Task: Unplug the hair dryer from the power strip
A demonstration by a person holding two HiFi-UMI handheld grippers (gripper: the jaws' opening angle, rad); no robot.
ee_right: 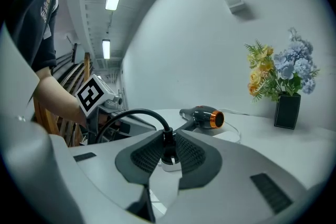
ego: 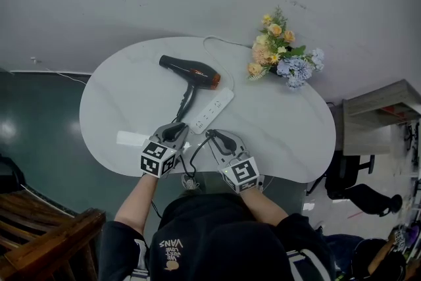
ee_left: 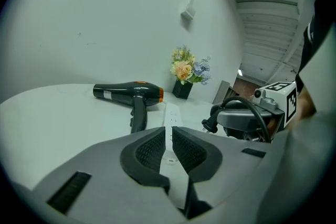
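Plug [ee_right: 167, 149] pinched in right tongs [ee_right: 168, 140], looks just clear of power strip [ego: 212, 109]; left tongs [ee_left: 169, 136] barely apart, empty, by strip's near end; hair dryer [ego: 191, 72] lying on table [ego: 283, 122]; lift straight, grip plug body, not cord.

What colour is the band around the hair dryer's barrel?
Orange band on a black hair dryer; clearest in the right gripper view.
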